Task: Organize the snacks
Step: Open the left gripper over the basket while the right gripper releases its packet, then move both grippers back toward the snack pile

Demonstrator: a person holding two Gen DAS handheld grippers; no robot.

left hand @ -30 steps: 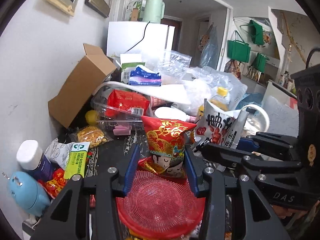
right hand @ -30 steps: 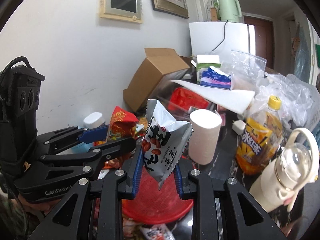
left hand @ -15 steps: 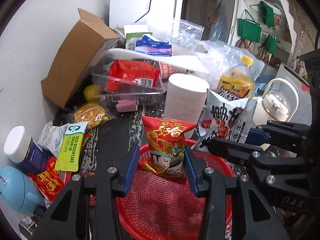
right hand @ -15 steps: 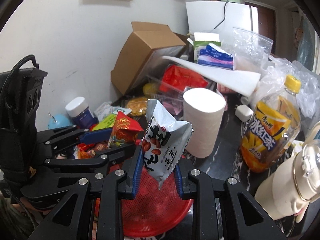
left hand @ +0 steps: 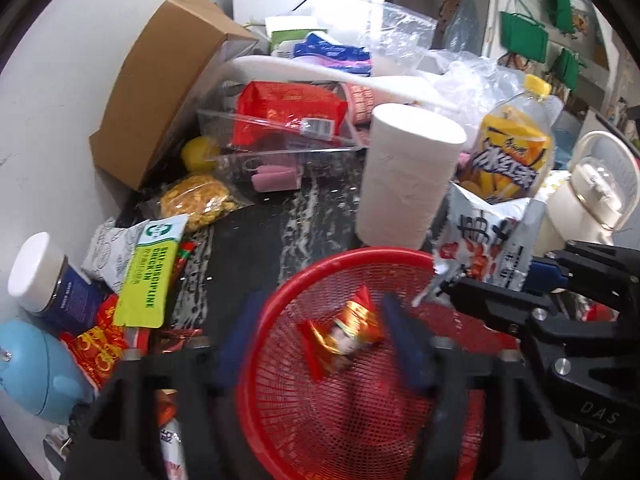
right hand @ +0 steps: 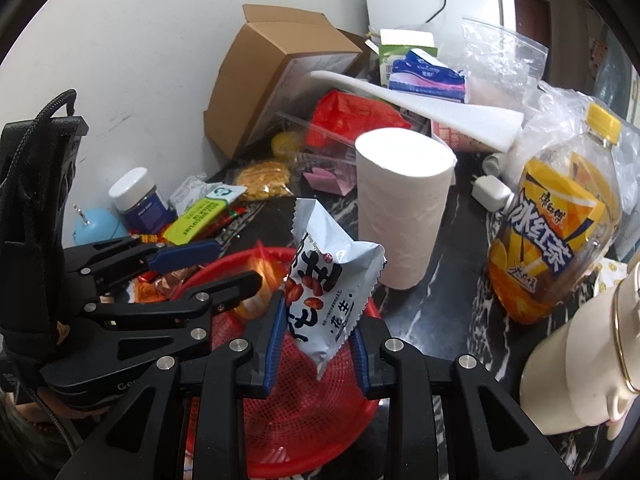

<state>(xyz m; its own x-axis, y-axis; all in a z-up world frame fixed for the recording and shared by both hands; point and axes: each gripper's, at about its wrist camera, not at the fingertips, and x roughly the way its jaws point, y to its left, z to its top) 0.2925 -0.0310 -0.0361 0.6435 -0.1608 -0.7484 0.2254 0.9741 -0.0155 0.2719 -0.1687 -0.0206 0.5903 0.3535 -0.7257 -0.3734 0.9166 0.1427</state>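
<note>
A red mesh basket sits on the dark marbled table; it also shows in the right wrist view. My left gripper is open above it, and the red and gold snack packet lies loose between its blurred fingers, inside the basket. My right gripper is shut on a white peanut packet and holds it over the basket's right side; the packet shows in the left wrist view too.
A white paper roll stands just behind the basket. An orange drink bottle and a cream jug stand at the right. A cardboard box, a clear tray, loose packets and a jar crowd the left and back.
My left gripper has opened and the red and gold packet has dropped into the basket. Both grippers have tilted down closer to the basket. The right one still holds the peanut packet.
</note>
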